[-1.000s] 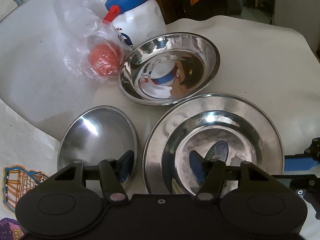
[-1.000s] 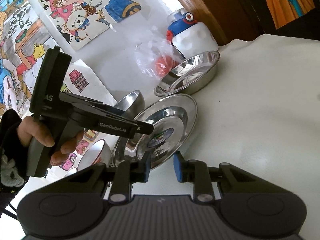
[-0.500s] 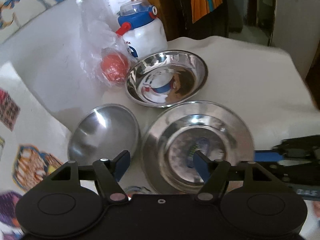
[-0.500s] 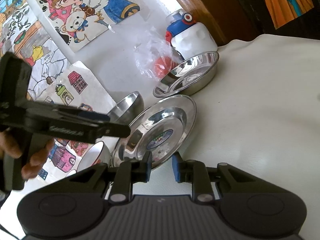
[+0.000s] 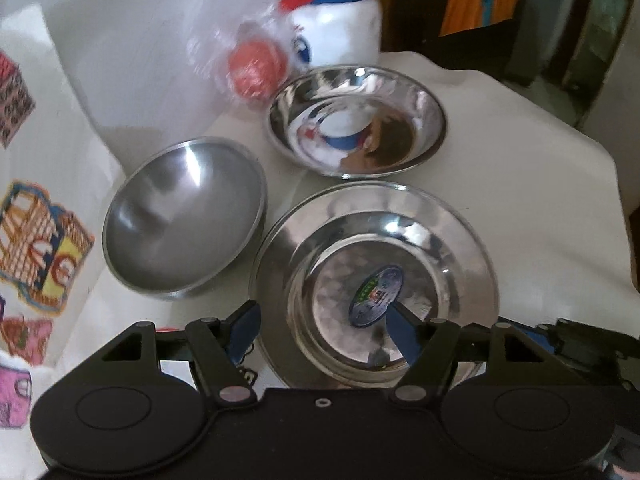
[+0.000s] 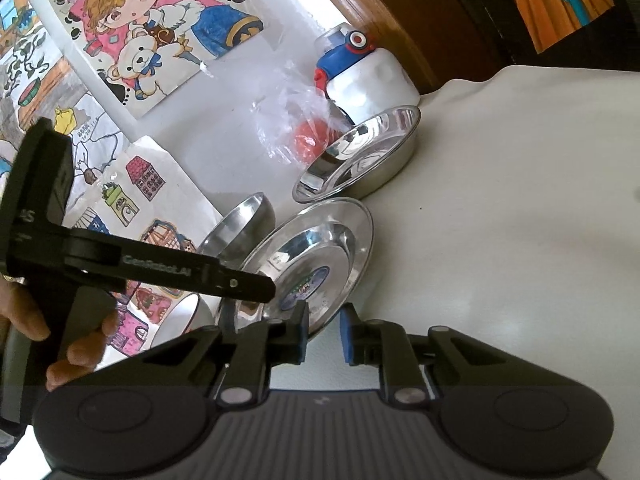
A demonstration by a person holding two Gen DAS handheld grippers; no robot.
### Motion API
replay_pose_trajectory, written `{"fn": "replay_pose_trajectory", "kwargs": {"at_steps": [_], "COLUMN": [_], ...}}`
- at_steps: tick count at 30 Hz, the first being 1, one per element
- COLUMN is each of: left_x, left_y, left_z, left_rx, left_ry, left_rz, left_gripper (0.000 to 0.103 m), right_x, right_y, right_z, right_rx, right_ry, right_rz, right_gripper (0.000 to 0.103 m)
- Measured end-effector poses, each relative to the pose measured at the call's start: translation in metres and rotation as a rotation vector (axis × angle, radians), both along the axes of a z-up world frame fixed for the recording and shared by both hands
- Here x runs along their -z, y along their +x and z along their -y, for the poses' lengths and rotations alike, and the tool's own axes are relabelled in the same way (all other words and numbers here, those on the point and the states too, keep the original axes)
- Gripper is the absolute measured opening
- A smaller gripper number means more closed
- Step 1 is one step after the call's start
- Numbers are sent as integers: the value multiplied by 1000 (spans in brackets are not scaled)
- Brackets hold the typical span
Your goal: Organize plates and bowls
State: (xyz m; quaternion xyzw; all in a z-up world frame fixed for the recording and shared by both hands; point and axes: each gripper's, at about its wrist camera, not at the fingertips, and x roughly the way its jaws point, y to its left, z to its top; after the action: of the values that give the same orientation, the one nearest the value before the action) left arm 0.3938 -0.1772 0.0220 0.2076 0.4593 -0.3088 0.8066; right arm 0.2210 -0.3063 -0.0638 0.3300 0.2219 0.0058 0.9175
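A wide-rimmed steel plate [image 5: 440, 240] with a sticker in its middle lies on the white cloth. My left gripper [image 5: 320, 320] hangs open just above its near edge, nothing between the fingers. A matte steel bowl [image 5: 180, 220] sits left of the plate, and a shiny deep plate [image 5: 356, 120] lies behind it. In the right wrist view my right gripper [image 6: 324, 334] stands at the plate's [image 6: 340, 248] near rim. A narrow gap remains between its blue pads, with the rim's edge in it. The left gripper [image 6: 268, 290] reaches in from the left over the plate.
A white bottle with a blue lid [image 5: 336, 20] and a red ball in a clear bag [image 5: 256, 68] stand at the back by the wall. Another bowl [image 6: 180, 320] lies low left, partly hidden. Drawings [image 6: 160, 40] cover the wall. A hand [image 6: 24, 320] holds the left gripper.
My left gripper has drawn back and risen, then come forward over the plate again. The gap between my right gripper's pads has narrowed at the plate's rim.
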Motion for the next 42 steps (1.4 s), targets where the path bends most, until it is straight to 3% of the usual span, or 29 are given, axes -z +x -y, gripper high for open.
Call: {"fn": "replay_pose_trajectory", "kwargs": {"at_steps": [5, 10, 15, 21, 24, 35, 42], "left_x": [3, 12, 18, 17, 17, 9, -6], "left_y": [6, 10, 11, 12, 12, -20, -34], "left_z": [-2, -2, -3, -14, -20, -25, -16], "left_rx": [-36, -51, -73, -150, -188, -238, -195], "left_ry": [16, 22, 27, -15, -48, -151, -243], "left_rz": [12, -10, -31, -30, -35, 17, 93], "left_gripper": [78, 78, 63, 37, 31, 27, 23], "right_x": [0, 0, 0, -1, -1, -5, -15], "right_y": [-1, -1, -1, -4, -7, -18, -27], "right_z": [1, 0, -1, -1, 0, 3, 7], "right_rx": [1, 3, 4, 20, 33, 109, 157], "right_ry": [4, 4, 3, 4, 3, -18, -114], "right_rz": [-1, 1, 2, 11, 15, 35, 51], "right_gripper": [19, 19, 19, 18, 18, 18, 19]}}
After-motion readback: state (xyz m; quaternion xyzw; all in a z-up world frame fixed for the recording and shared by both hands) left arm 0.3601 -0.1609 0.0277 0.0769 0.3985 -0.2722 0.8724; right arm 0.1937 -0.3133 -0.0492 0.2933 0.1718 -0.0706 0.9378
